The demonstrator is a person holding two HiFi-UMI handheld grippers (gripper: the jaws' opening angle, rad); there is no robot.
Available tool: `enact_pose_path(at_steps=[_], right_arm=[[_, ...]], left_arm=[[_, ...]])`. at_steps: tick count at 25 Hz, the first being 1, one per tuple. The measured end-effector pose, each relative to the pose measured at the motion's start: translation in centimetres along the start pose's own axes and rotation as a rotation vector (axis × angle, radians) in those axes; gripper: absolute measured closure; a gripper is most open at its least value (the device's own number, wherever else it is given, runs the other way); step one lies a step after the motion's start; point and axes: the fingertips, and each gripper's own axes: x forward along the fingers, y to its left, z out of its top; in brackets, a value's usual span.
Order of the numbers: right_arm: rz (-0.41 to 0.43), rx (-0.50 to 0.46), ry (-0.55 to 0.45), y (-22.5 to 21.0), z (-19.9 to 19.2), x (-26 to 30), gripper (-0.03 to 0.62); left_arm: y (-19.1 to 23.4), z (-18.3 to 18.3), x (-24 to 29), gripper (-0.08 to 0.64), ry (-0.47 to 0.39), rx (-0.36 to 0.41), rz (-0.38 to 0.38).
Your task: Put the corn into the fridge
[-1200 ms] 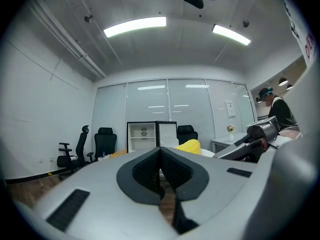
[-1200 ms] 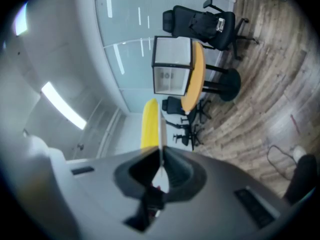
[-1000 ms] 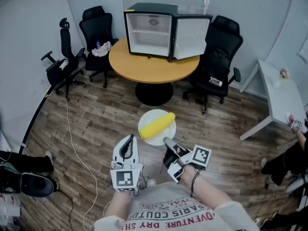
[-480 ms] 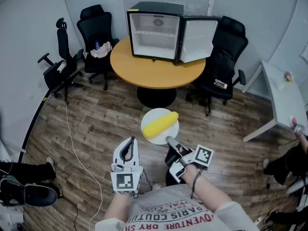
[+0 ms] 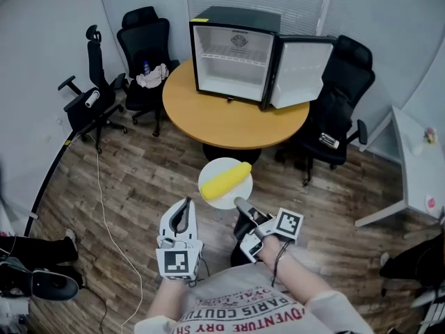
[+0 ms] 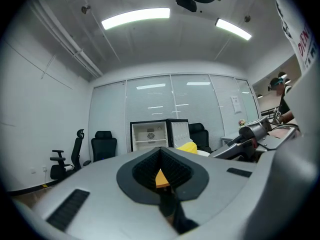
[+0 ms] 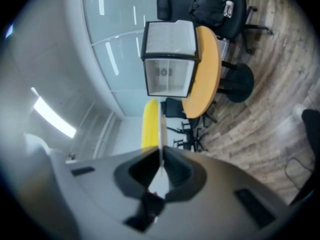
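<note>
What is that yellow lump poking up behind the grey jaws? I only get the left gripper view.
Observer: It is a yellow corn cob. The head view shows it lying on a round white plate.
Operator: Is that plate just floating there?
Observer: No. The right gripper is shut on its rim. In the right gripper view the plate's thin edge sits between the jaws.
Operator: And the little fridge ahead, what is it standing on?
Observer: The small black fridge stands on a round orange wooden table, which your jaws mostly hide.
</note>
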Motion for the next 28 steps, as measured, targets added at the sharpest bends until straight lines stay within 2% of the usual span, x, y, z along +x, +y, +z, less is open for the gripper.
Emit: enact_pose_path(at_steps=[5,14,22,28], right_arm=[[0.016,-0.003,0.033,0.8,6.4,4.4,0.549],[0.022,-0.016,0.06,1.4,18.0,10.7,0.549],[0.012,0.011,0.031,0.6,23.8,14.2,0.549],[-0.01,0.025,-0.025,-0.8,26.8,17.9,0.549]], left_arm=[[1.1,0.5,7.0,0.531,0.009,-0.041,0.054],[1.7,0.9,19.4,0.531,-0.002,-0.022,0.086],[2.9,-0.3,26.3,0.531,0.024,-0.04,0.07],[4.8,-1.6,31.7,0.531,0.025,-0.056,0.015]])
